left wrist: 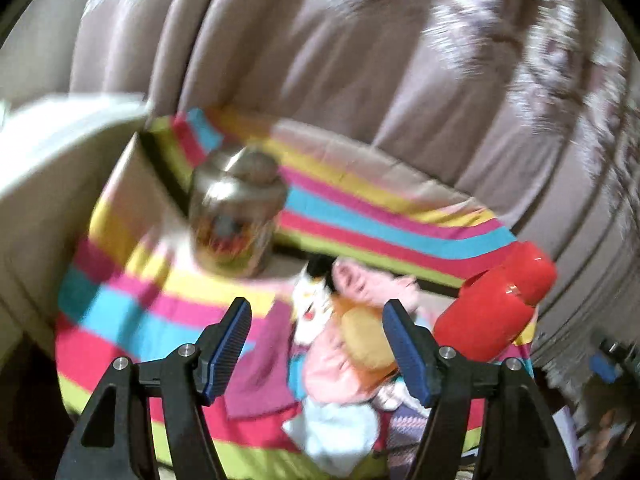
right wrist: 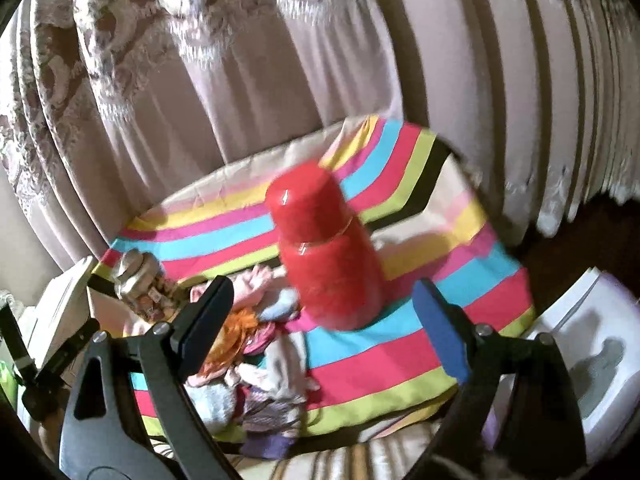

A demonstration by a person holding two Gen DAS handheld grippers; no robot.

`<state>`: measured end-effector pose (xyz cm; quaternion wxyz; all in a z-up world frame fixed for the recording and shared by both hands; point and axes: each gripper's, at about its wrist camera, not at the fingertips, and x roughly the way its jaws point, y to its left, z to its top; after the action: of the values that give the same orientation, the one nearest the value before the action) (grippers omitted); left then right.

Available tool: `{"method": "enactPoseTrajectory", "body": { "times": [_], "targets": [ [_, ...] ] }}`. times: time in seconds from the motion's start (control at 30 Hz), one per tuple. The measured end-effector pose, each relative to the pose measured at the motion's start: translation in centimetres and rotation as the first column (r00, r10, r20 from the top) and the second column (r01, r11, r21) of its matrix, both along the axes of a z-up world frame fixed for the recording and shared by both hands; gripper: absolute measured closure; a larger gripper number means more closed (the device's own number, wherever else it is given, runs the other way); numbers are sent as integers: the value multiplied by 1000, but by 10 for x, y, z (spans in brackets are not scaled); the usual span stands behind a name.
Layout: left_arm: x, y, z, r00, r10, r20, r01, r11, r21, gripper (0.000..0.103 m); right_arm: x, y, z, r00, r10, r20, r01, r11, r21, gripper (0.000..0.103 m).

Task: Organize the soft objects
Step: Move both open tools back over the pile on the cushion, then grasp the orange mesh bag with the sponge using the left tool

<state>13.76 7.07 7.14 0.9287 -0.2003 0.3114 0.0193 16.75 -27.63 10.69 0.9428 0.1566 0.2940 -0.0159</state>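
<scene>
Both grippers, left (left wrist: 316, 356) and right (right wrist: 322, 330), gape empty; we risk toppling the red flask (right wrist: 328, 252) (standing beside the toy pile (right wrist: 256, 364)).

A pile of soft items (right wrist: 256, 344) is heaped on the striped cloth (right wrist: 420, 344), between a metal jar (right wrist: 138, 280) at left and a lidded canister (right wrist: 328, 256) at right, curtains (right wrist: 280, 80) hung behind.

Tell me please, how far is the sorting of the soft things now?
Nothing looks sorted yet: the soft toys and cloths lie in one mixed pile on the striped blanket, between the red container and the metal tin. Both the left gripper and the right gripper are open and empty. All sorting remains.
</scene>
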Motion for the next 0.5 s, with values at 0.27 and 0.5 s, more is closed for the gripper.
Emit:
{"method": "enactPoseTrajectory", "body": {
  "times": [0.27,0.5],
  "targets": [
    [7,-1,-76,976,-45,-215,7,985,-174,34,14,41,-86,986,74,-152,-95,986,-136,11],
    [12,-28,-84,966,-121,-230,88,985,-148,34,15,60,-112,965,138,-221,-185,961,-205,11]
  ]
}}
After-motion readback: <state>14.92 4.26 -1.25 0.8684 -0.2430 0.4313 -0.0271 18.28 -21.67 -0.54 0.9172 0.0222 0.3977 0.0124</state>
